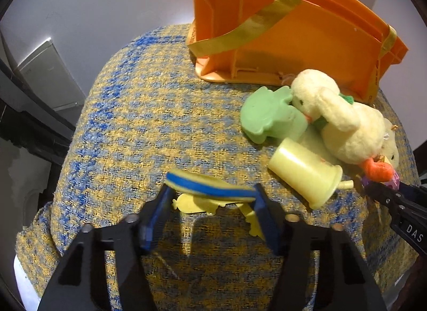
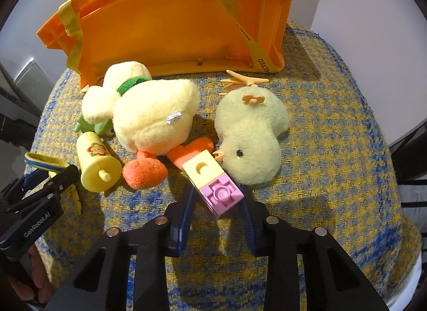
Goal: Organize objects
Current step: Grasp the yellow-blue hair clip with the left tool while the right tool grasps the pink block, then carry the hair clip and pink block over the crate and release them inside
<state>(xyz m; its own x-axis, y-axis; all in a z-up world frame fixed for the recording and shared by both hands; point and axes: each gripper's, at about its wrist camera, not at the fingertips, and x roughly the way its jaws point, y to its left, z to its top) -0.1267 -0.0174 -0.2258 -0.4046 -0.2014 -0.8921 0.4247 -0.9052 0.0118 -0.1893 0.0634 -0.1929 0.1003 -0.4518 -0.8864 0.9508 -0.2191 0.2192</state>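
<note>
Woven cloth point(image 1: 138, 113) below; both hand-held grippers angle steeply down, clamped.

Your left gripper point(image 1: 212, 198) and right gripper point(image 2: 217, 198) share black angular frames, round silver screws behind the jaws, blue pads point(image 1: 263, 217), and white lettering.

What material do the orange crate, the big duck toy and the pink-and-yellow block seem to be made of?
Orange crate: looks like hard moulded plastic, matte to slightly glossy, with moulded ribs and sharp edges.
Big duck toy: soft plush fabric, with a fuzzy pile and a sewn-in tag.
Pink-and-yellow block: probably smooth hard plastic, with a moulded stud and crisp corners; the right gripper is shut on it.
</note>
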